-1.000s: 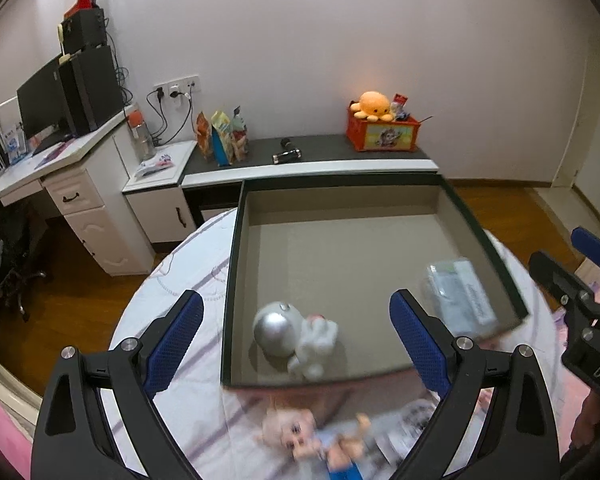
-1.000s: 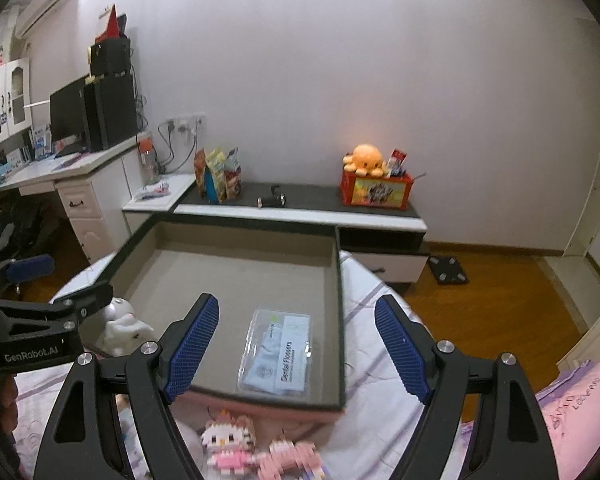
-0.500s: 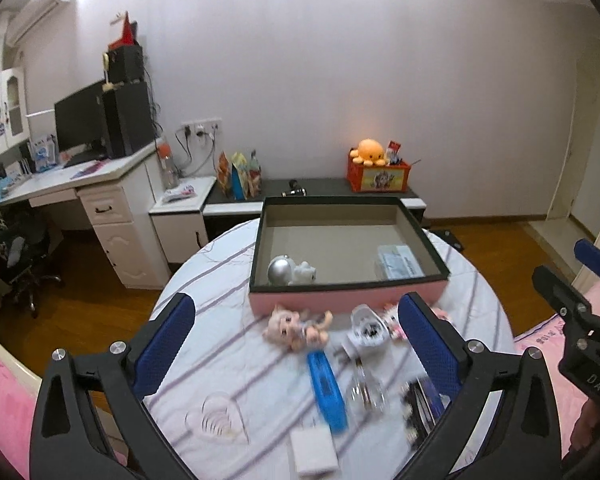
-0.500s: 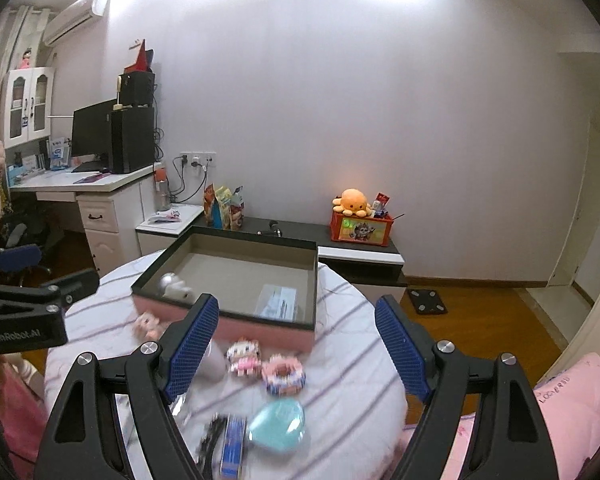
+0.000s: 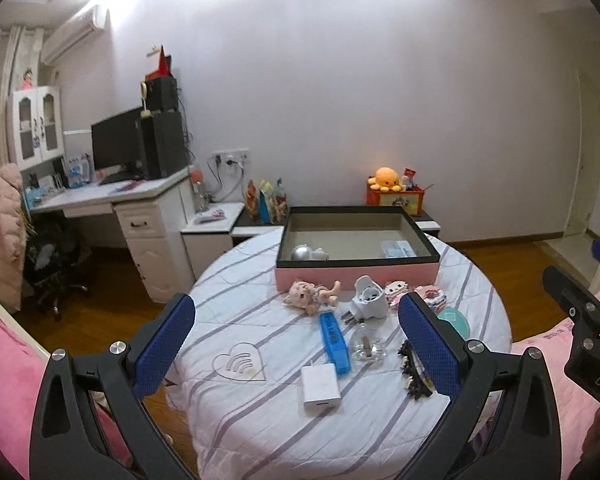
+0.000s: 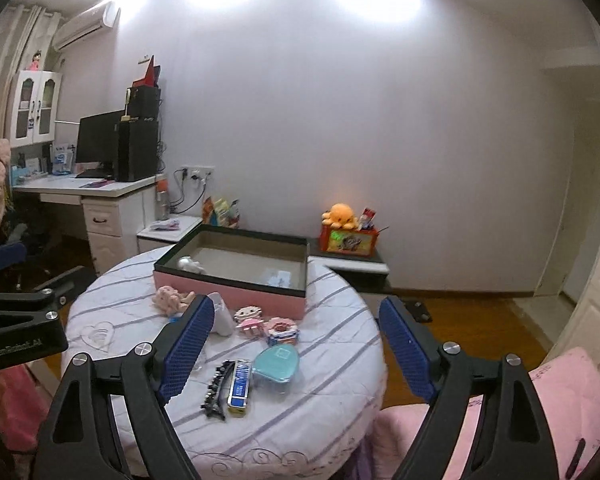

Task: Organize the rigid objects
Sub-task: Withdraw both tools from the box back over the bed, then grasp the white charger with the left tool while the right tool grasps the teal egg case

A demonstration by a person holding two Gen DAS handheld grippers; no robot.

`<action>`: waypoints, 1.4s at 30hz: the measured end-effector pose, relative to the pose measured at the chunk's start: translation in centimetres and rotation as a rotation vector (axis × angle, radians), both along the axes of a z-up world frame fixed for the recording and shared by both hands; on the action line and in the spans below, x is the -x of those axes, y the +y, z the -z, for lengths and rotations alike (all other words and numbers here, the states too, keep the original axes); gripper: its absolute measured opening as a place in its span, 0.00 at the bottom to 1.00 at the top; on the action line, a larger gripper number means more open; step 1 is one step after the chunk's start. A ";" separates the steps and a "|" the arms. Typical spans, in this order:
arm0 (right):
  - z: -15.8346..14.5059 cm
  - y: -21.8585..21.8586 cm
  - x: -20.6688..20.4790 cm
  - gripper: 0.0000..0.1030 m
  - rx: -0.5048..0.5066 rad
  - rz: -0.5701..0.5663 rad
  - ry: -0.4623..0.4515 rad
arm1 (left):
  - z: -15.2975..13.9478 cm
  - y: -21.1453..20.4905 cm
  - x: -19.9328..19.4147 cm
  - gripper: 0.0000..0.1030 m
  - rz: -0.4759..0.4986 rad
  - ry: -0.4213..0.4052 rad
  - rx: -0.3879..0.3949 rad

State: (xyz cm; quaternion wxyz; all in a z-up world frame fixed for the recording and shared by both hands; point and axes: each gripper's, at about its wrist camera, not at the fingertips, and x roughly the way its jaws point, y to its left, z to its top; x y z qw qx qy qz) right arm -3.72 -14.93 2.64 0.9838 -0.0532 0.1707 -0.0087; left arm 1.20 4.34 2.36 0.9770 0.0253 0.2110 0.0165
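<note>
A pink box with a dark rim [image 5: 356, 270] [image 6: 236, 292] stands at the far side of the round table; a silver ball with a white toy [image 5: 308, 253] and a clear packet [image 5: 398, 248] lie in it. In front lie a doll [image 5: 310, 294], a white plug [image 5: 366, 300], a blue case [image 5: 334, 338], a white charger [image 5: 320, 384], a black hair clip [image 6: 216, 386], a teal case [image 6: 278, 362] and block toys [image 6: 252, 318]. My left gripper [image 5: 296, 344] and right gripper [image 6: 296, 344] are open and empty, well back from the table.
The table has a striped white cloth [image 5: 260, 412]. Pink bedding [image 6: 540, 400] lies at the right and near left. A white desk with a monitor [image 5: 116, 152] and low cabinets stand by the far wall. Wooden floor surrounds the table.
Both grippers have pulled far back and up from over the box. The whole table and its loose objects now show. Both stay open.
</note>
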 end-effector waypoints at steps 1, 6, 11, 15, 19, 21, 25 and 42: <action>0.1 0.0 0.3 0.87 0.001 -0.002 0.000 | 0.1 -0.1 0.3 1.00 0.001 -0.004 -0.006; -0.1 -0.5 0.6 0.89 -0.015 -0.021 0.008 | -0.1 -0.5 0.9 1.00 0.018 -0.011 -0.017; -0.3 -1.0 0.6 0.97 -0.033 -0.001 -0.006 | 0.0 -0.7 1.0 1.00 0.023 -0.009 -0.021; -0.1 -1.1 0.5 1.00 -0.034 0.002 -0.006 | 0.2 -0.7 0.5 1.00 0.020 0.014 -0.015; 0.1 -1.0 0.4 1.00 -0.031 0.000 -0.002 | 0.4 -0.7 0.1 1.00 0.010 0.023 -0.013; 0.1 -1.0 0.3 1.00 -0.031 -0.002 0.000 | 0.5 -0.6 0.0 1.00 0.014 0.026 -0.011; 0.3 -1.1 -0.1 1.00 -0.031 -0.001 0.012 | 0.8 -0.7 -0.5 1.00 0.011 0.043 -0.011; 6.3 -2.3 -7.3 1.00 -0.038 0.058 0.280 | 10.4 -1.0 -7.0 1.00 0.013 0.406 -0.020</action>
